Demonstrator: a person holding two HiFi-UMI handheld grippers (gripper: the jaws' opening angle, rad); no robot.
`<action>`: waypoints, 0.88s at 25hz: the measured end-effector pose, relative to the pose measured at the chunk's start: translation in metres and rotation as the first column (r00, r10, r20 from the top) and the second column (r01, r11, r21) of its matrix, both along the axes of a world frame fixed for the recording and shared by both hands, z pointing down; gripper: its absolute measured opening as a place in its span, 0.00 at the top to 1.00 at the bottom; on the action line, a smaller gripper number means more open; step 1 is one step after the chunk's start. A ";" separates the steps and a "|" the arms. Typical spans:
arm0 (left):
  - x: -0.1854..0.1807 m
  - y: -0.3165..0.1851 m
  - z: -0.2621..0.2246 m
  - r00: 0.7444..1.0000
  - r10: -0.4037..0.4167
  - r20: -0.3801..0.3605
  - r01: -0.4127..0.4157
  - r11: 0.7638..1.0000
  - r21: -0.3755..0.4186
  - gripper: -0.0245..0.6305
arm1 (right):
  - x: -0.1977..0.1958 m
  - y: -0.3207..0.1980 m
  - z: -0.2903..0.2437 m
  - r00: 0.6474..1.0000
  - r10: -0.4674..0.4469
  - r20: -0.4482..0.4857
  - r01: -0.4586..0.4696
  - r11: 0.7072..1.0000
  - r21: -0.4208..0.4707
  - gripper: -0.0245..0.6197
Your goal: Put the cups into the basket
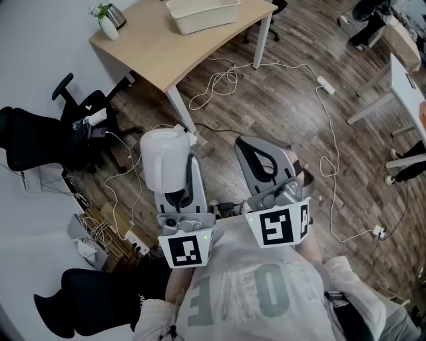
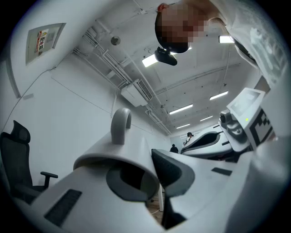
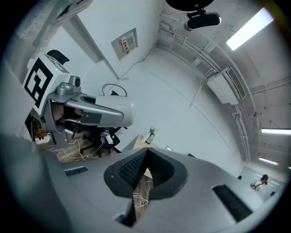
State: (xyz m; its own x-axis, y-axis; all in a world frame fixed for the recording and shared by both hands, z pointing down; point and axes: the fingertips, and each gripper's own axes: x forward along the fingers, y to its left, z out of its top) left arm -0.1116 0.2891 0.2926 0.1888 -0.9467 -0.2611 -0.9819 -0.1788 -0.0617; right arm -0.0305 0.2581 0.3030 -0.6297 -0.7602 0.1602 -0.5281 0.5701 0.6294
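Note:
A white cup [image 1: 162,158] with a loop handle [image 2: 121,124] sits on my left gripper [image 2: 153,178], held out over the wooden floor. One finger is inside the cup's mouth and the other lies outside, so the gripper is shut on the cup's wall. Beside it, my right gripper [image 1: 258,152] is shut with nothing in it, its dark pads [image 3: 136,167] meeting. The white basket [image 1: 203,13] stands far ahead on the wooden table [image 1: 156,50]. I see no other cup.
A small vase with a plant [image 1: 106,23] stands at the table's left corner. White cables [image 1: 219,83] and a power strip [image 1: 325,84] lie on the floor between me and the table. A black office chair [image 1: 90,113] stands left, and another desk [image 1: 406,83] right.

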 end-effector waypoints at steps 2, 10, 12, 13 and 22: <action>0.000 -0.002 -0.001 1.000 0.006 -0.003 -0.006 1.000 0.000 0.90 | 0.000 -0.003 -0.001 1.000 0.004 -0.005 -0.004 1.000 0.003 0.96; 0.014 -0.006 -0.001 0.999 0.038 0.015 -0.038 0.999 0.000 0.90 | 0.011 -0.008 0.001 0.999 0.030 -0.011 -0.030 1.000 0.004 0.96; 0.019 -0.007 -0.001 0.999 0.040 0.014 -0.039 0.999 -0.004 0.90 | 0.016 -0.009 0.002 0.999 0.033 0.001 -0.033 0.999 -0.001 0.96; 0.022 -0.007 -0.001 0.999 0.041 0.016 -0.041 0.999 -0.005 0.90 | 0.020 -0.009 0.001 0.999 0.037 0.012 -0.037 0.999 -0.001 0.96; 0.044 -0.011 -0.008 0.997 0.059 0.040 -0.059 0.998 -0.002 0.90 | 0.049 -0.009 0.000 0.997 0.069 0.019 -0.069 0.998 0.005 0.96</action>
